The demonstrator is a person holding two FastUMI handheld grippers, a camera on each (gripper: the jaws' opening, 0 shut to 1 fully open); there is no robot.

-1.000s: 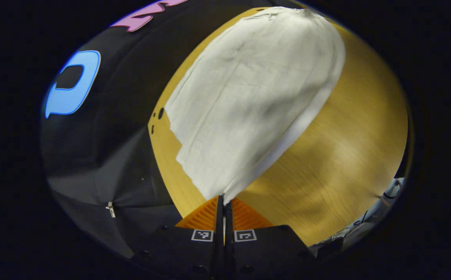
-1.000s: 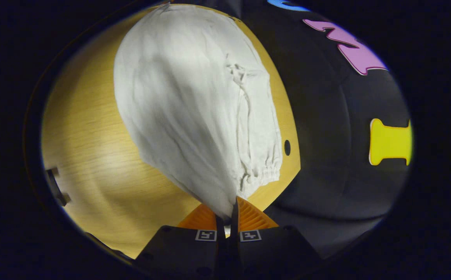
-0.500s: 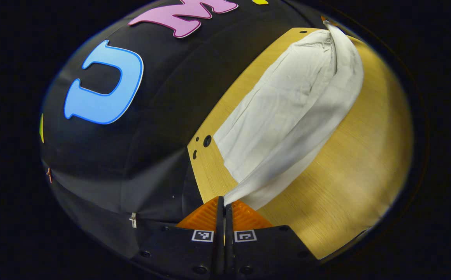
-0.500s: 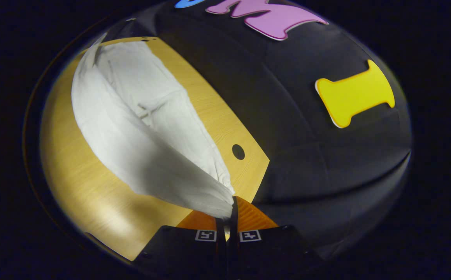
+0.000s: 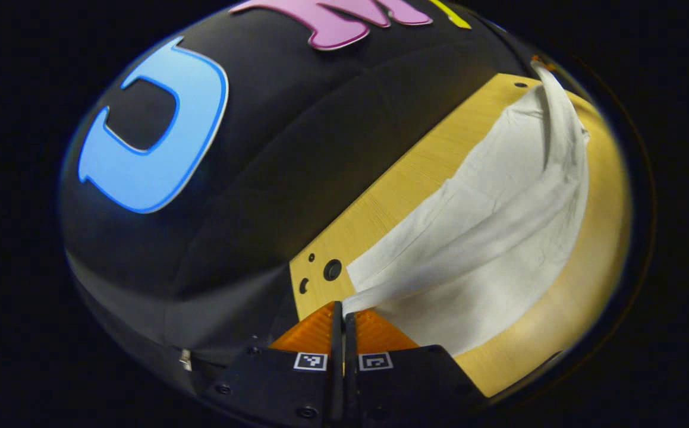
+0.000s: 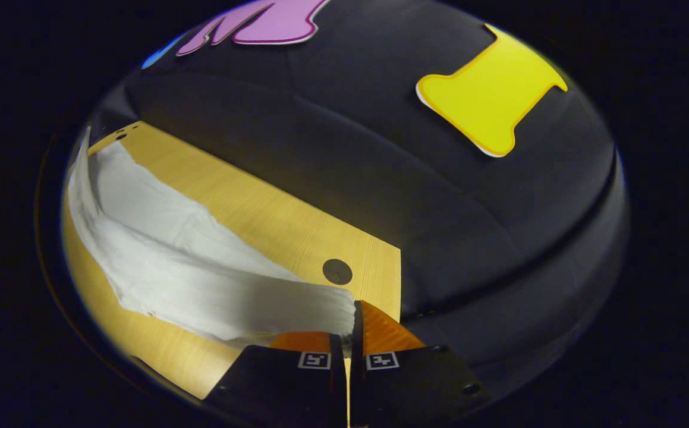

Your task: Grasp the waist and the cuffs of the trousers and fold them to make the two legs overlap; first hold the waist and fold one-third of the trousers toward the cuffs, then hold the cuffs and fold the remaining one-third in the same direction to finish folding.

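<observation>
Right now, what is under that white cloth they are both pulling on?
The wooden table lies under the white trousers, bare beside them. Both the left gripper and right gripper pinch an edge. Whatever lies beneath the fabric is covered.

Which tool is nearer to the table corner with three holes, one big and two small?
Left. The left tool, shut on the trousers, sits just before the three holes; the right tool holds the trousers at the opposite corner, beside a single hole.

the trousers (image 5: 487,238) have swung lower, folding toward the table's (image 6: 273,220) back edge.
</observation>
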